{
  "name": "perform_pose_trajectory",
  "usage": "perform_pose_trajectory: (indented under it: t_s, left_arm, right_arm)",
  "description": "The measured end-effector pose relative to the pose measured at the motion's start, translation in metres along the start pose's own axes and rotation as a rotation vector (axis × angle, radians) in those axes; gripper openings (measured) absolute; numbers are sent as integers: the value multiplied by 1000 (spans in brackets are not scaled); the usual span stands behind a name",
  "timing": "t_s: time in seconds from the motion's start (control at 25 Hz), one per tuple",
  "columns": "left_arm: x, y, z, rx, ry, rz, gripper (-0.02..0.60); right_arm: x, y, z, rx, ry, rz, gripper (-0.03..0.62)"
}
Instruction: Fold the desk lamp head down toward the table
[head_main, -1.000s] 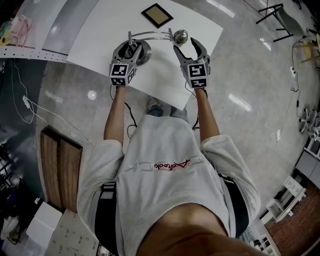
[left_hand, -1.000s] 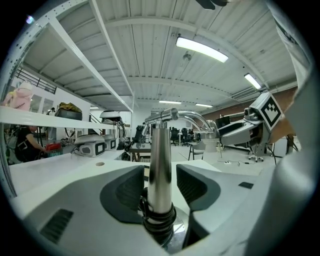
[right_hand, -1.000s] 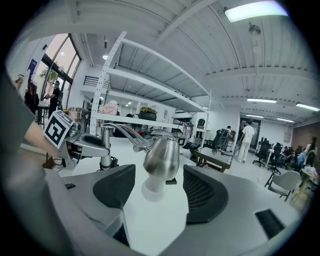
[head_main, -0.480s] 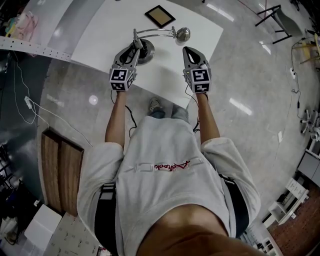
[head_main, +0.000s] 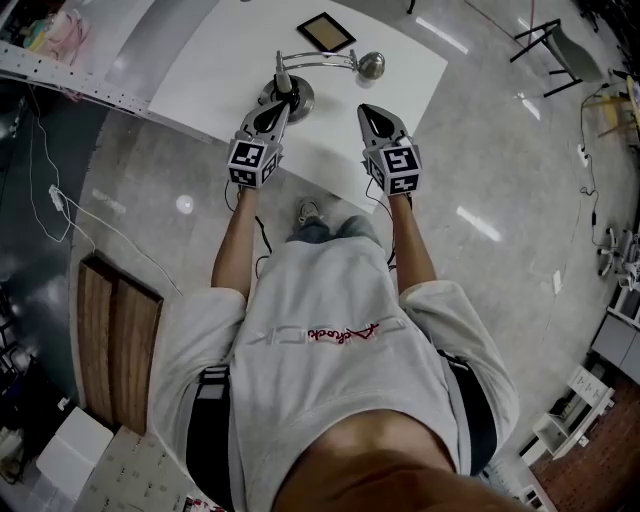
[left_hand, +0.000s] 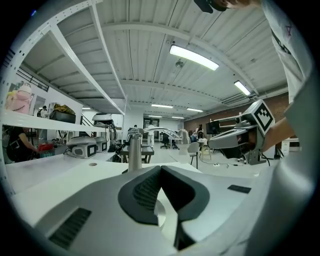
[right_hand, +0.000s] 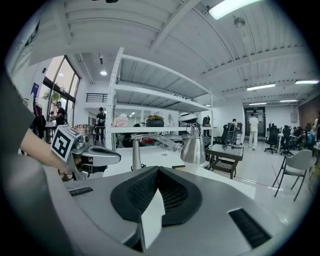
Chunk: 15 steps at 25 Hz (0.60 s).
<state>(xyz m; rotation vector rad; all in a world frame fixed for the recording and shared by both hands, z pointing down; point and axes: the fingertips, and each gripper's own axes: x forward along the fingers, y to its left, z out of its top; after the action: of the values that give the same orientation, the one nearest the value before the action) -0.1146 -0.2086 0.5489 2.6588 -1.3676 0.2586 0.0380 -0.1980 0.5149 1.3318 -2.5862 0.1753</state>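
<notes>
The silver desk lamp stands on the white table (head_main: 200, 60). It has a round base (head_main: 298, 96), an upright post (left_hand: 134, 152) and a curved arm that ends in a bell-shaped head (head_main: 371, 66) hanging low over the tabletop. My left gripper (head_main: 283, 104) is shut with nothing between its jaws, which have just closed; its tips point at the post from a little way off. My right gripper (head_main: 364, 110) is also shut and empty, near the table's front edge, with the lamp head (right_hand: 194, 149) ahead of it and out of contact.
A small dark picture frame (head_main: 325, 32) lies flat behind the lamp. The table's near edge runs just under both grippers. In the gripper views, shelving (right_hand: 150, 120), desks and office chairs (right_hand: 295, 167) fill the room beyond, with people standing far off.
Both grippers have drawn back from the lamp toward the person. The left one came off the lamp post and shut; the right one, open beside the lamp head before, is shut.
</notes>
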Motion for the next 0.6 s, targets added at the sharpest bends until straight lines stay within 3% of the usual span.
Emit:
perform_pose_trajectory:
  t_s: [0.28, 0.6]
  left_arm:
    - [-14, -31, 4, -8, -20, 2, 28]
    - [-36, -97, 10, 23, -24, -30, 28]
  right_arm:
    - [-20, 14, -3, 18, -32, 14, 15]
    - [-75, 35, -5, 9, -65, 34, 15]
